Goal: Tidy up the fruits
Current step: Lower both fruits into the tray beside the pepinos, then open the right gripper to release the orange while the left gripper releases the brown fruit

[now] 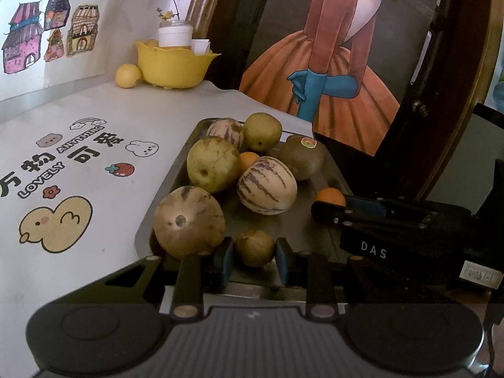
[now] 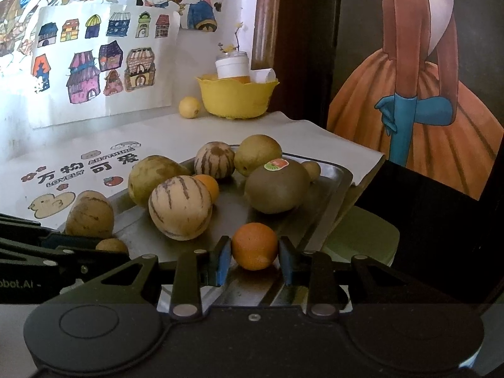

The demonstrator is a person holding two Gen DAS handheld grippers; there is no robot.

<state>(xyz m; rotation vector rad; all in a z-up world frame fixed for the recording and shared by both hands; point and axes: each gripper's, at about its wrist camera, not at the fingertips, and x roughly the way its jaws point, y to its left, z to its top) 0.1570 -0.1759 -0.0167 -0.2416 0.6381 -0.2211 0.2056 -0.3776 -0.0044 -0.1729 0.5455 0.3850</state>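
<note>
A grey metal tray [image 1: 151, 220] [image 2: 334, 182] holds several fruits: striped melons [image 1: 267, 185] [image 2: 180, 207], pears [image 1: 213, 163], a kiwi [image 1: 302, 160] [image 2: 277, 187] with a sticker, and small oranges. My left gripper [image 1: 254, 256] is open around a small brown round fruit [image 1: 254, 248] at the tray's near edge; gaps show on both sides. My right gripper [image 2: 254, 256] is open around a small orange [image 2: 254, 245], its pads close to it. The right gripper also shows in the left wrist view [image 1: 327, 212] beside that orange [image 1: 330, 196].
A yellow bowl [image 1: 171, 66] [image 2: 234, 97] with a white jar stands at the table's far end, a lemon [image 1: 127, 75] [image 2: 189, 107] beside it. The white table cover has cartoon prints. A large painting leans at the right, past the table's edge.
</note>
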